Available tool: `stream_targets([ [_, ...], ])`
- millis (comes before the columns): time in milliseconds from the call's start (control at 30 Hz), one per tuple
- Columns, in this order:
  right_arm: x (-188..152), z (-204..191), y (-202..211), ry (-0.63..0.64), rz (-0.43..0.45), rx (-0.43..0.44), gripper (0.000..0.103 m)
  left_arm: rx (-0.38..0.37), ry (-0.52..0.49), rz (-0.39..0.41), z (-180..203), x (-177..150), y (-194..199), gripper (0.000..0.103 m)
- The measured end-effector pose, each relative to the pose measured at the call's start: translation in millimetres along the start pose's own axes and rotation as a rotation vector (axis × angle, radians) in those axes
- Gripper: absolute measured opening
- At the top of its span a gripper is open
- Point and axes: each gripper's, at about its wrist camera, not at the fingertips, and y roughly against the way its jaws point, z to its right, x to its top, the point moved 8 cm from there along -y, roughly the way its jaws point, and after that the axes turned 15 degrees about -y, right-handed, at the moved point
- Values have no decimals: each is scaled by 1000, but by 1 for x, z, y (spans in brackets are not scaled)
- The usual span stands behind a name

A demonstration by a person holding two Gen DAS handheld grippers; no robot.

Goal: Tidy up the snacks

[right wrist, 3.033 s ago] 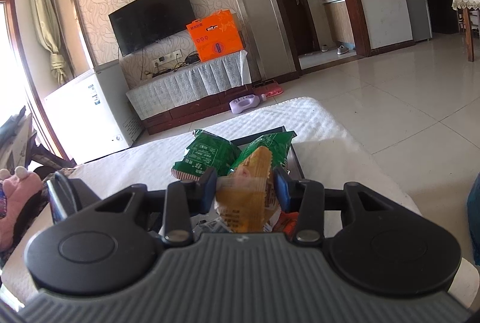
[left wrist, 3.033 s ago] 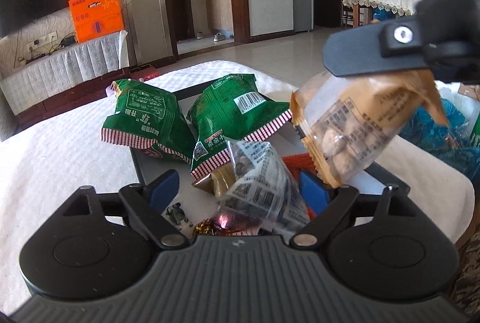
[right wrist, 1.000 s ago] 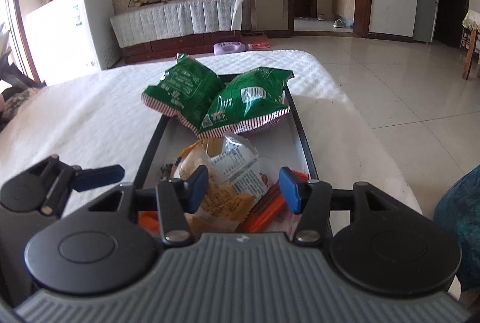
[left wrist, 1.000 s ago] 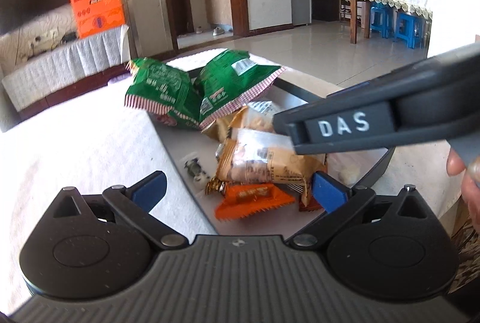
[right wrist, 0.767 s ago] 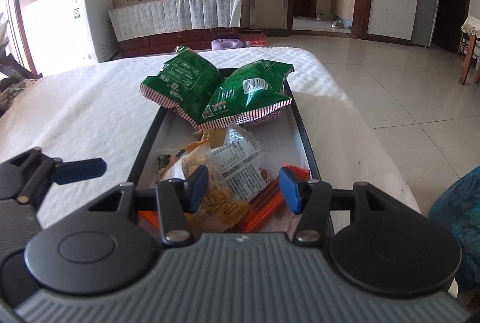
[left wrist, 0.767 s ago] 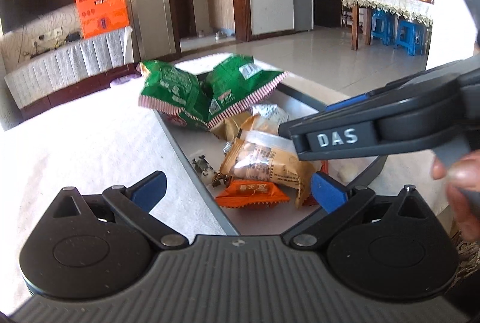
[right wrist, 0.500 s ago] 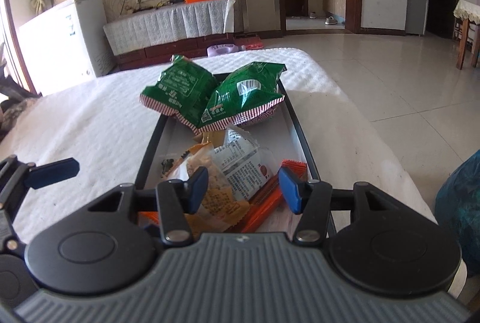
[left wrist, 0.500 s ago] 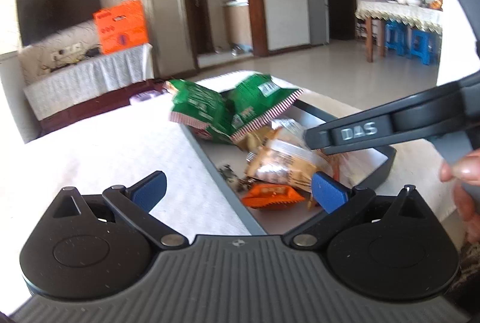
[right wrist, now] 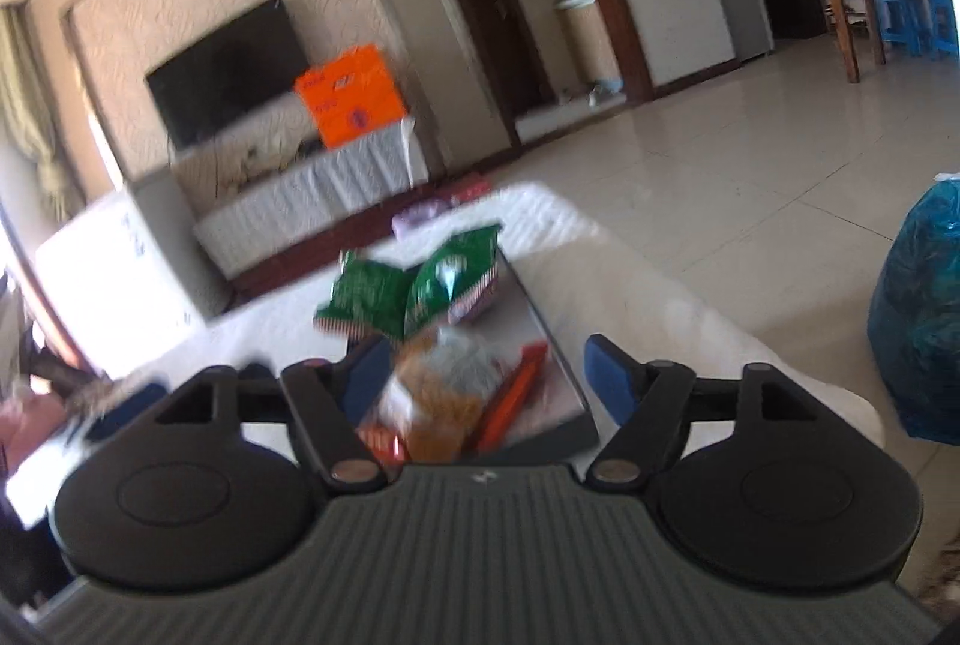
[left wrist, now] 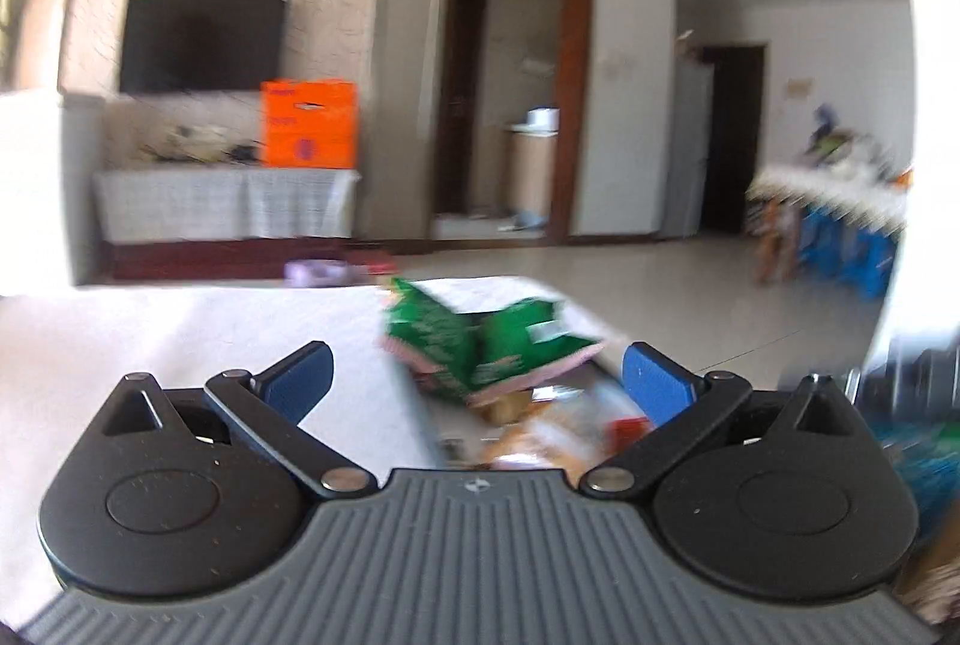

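Note:
Two green snack bags (left wrist: 486,348) (right wrist: 414,288) lean together at the far end of a dark tray (right wrist: 549,345) on the white-covered table. Nearer lie tan and clear packets (right wrist: 447,393) (left wrist: 528,435) and orange wrappers (right wrist: 510,405). My left gripper (left wrist: 477,372) is open and empty, drawn back from the tray. My right gripper (right wrist: 489,366) is open and empty, above the tray's near end. Both views are blurred by motion.
A blue plastic bag (right wrist: 918,321) sits on the floor to the right of the table. The white tablecloth (left wrist: 150,339) spreads left of the tray. A TV stand with an orange box (right wrist: 351,96) is far behind.
Both grippers have pulled back and tilted up from the tray, empty; the right gripper has opened wider. The tan packet held three seconds ago now lies in the tray.

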Motion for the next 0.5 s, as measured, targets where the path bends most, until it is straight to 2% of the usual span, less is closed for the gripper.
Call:
stream_targets([
  [67,-20,2,11,69,-68,-18,78,-83,88,41,-1,2,10,103],
  [100,-30,4,17,95,-99,-21,78,-88,118,34,-2,2,12,103],
  [167,-49,7,27,143,-146,-33,78,-95,126,-39,-2,0,10,103],
  [267,-67,6,36,203,-183,-43,78,-73,79,-113,3,-4,7,103],
  [433,-87,-1,37,308,-225,-65,78,-77,-39,-125,22,-9,9,103],
  [500,-89,0,37,324,-234,-65,78,-47,-71,-127,29,-12,4,103],
])
